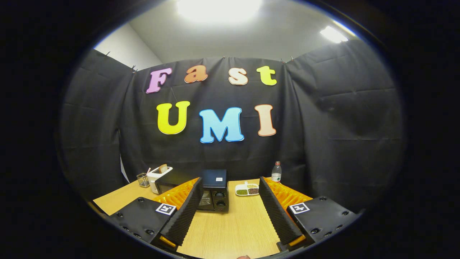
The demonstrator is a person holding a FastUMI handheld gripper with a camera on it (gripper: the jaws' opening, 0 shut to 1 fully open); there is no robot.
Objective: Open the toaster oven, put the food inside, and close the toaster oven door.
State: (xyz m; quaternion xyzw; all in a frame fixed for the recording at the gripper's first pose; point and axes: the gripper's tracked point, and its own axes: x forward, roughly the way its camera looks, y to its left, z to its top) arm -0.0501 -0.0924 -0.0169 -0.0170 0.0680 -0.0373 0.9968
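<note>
One wooden table (237, 226) fills my booth under two ceiling lights, and my gripper (228, 203) hangs wide open and empty above it, one black toaster oven (214, 190) beyond its fingers, one divided dish (247, 189), one bottle (276, 172), one white toaster (158, 176).

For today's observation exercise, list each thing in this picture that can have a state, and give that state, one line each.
toaster oven: door shut, upright on the table, beyond the fingers.
gripper: open, fingers spread wide, holding nothing.
bottle: upright, cap on.
divided dish: flat on the table, compartments filled.
white toaster: a slice sticking up from it.
</note>
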